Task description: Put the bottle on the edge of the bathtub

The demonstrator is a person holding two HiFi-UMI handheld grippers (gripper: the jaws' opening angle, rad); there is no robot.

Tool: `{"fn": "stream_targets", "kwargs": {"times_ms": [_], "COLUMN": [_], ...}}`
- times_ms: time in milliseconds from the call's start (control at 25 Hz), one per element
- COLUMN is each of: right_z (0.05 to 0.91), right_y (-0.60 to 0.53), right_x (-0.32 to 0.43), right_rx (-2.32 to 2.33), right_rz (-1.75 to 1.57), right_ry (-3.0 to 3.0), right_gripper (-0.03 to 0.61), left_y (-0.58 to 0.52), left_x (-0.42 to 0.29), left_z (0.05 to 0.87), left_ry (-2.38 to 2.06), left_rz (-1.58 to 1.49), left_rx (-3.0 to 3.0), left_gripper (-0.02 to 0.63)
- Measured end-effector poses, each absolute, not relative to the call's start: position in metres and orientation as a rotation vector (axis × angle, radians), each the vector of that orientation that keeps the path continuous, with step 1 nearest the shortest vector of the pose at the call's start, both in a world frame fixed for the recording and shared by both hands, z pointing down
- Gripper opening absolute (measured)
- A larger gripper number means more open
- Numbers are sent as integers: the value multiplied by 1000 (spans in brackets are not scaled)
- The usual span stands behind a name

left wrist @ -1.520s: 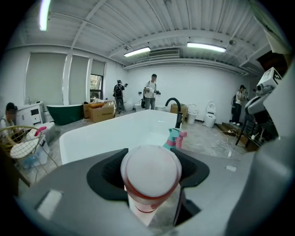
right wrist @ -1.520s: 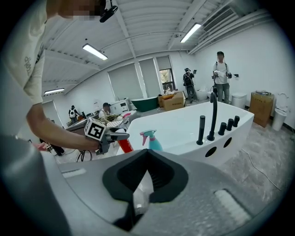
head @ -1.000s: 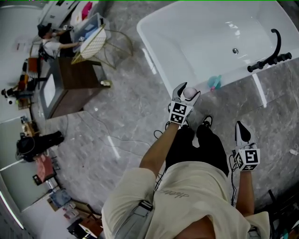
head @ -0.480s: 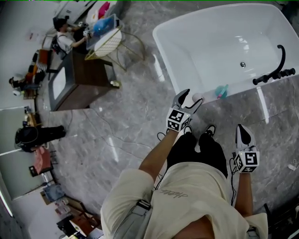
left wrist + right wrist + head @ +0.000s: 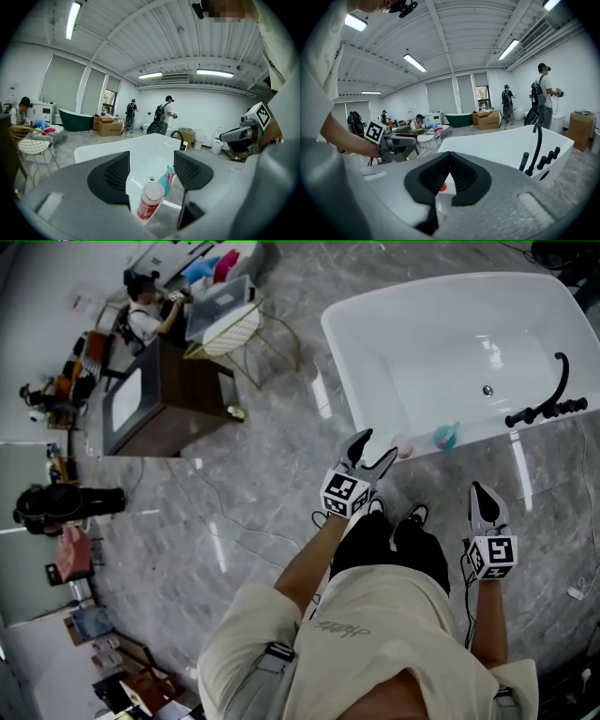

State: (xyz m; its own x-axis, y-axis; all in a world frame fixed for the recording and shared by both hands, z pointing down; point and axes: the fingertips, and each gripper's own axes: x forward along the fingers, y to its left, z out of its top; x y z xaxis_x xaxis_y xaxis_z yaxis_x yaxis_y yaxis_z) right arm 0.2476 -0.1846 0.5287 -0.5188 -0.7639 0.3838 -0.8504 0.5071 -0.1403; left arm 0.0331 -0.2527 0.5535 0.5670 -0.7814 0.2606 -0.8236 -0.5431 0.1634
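A red bottle with a pale cap stands upright on the near rim of the white bathtub. My left gripper is open just short of it, with the jaws spread and nothing held. In the left gripper view the bottle shows low between the two dark pads, apart from both, with the bathtub behind it. My right gripper hangs shut and empty at my right side, away from the tub. Its view shows the jaws closed tip to tip.
A teal bottle stands on the same rim to the right, and a black faucet stands further right. A dark wooden table and a wire chair stand at the upper left, with a person beside them. Cables lie on the grey marble floor.
The left gripper carried the bottle to the tub rim, opened and drew back toward me. The bottle stays standing on the rim. The right gripper has hardly moved.
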Motion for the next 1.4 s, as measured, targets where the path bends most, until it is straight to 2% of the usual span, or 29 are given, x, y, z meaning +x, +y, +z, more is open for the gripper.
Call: {"fn": "stream_targets", "kwargs": {"times_ms": [520,840,1120,1400], "right_z": [474,461,447,425], "right_y": [-201,-204,-205,-206], "right_x": [217,217,212,203], "right_rx": [1378,1374,1361,1370], "right_rz": [307,252,208,157], "right_ry": [-2543,-2559,-2578,-2603], "right_gripper": [2,2,2,2], "left_y": [-218,-220,-217,-219], "left_x": [26,27,12,1], "left_z": [480,455,436,420], "left_ry": [-1196,-1232,-1284,-1313], "left_rz": [137,144,131,143], "left_rx": [2613,2609,2593,2590], "left_gripper": [231,140,34,17]}}
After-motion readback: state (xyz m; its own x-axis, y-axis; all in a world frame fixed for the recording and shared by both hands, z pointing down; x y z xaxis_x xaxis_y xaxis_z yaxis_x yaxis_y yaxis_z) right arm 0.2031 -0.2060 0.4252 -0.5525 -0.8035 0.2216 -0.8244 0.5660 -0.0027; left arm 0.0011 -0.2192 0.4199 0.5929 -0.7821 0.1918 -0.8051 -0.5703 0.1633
